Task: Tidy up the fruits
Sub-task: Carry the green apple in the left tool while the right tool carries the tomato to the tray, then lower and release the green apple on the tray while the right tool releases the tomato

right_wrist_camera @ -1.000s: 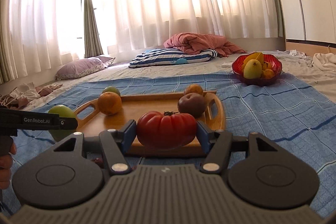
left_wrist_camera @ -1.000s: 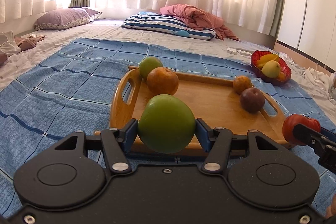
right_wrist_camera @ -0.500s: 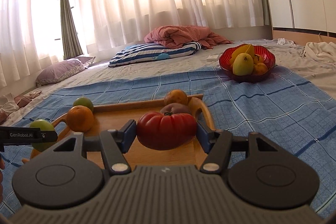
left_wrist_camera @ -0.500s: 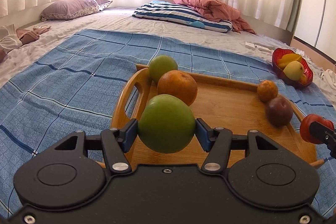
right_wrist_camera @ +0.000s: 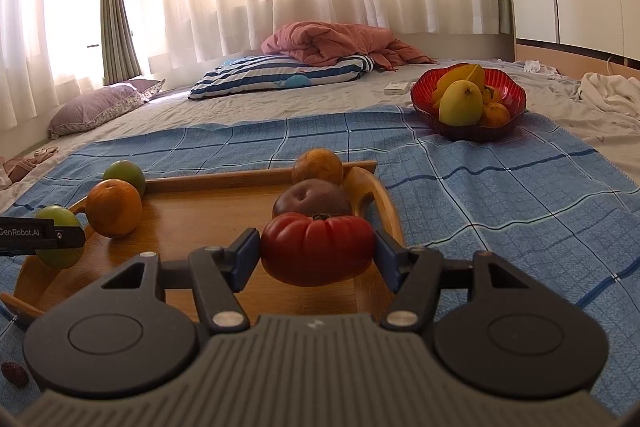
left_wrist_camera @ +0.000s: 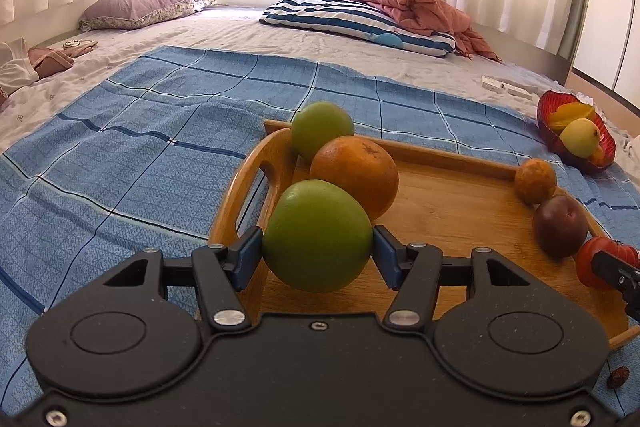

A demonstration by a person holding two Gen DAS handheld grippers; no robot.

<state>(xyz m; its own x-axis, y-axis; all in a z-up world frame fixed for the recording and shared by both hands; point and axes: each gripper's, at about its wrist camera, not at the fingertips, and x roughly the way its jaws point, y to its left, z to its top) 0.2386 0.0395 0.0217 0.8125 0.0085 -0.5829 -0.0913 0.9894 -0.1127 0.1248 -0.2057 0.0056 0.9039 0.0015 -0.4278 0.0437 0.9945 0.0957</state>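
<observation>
My left gripper (left_wrist_camera: pixel 318 253) is shut on a green apple (left_wrist_camera: pixel 318 235), held over the left end of the wooden tray (left_wrist_camera: pixel 452 199), just in front of an orange (left_wrist_camera: pixel 354 175) and a second green fruit (left_wrist_camera: pixel 322 129). My right gripper (right_wrist_camera: pixel 318 253) is shut on a red ribbed tomato (right_wrist_camera: pixel 318 247), held over the tray's right end (right_wrist_camera: pixel 200 215), in front of a dark plum (right_wrist_camera: pixel 312 199) and a small orange (right_wrist_camera: pixel 318 165). The right gripper with the tomato also shows in the left wrist view (left_wrist_camera: pixel 604 263).
The tray lies on a blue checked blanket (right_wrist_camera: pixel 500 195) on a bed. A red bowl (right_wrist_camera: pixel 468 99) of yellow fruit stands at the far right. Pillows (left_wrist_camera: pixel 352 21) and a pink quilt (right_wrist_camera: pixel 336 41) lie at the back. A small dark date (right_wrist_camera: pixel 14 373) lies by the near edge.
Both grippers have moved forward over the tray, still holding their fruit. The tray fruits now sit closer in both views.
</observation>
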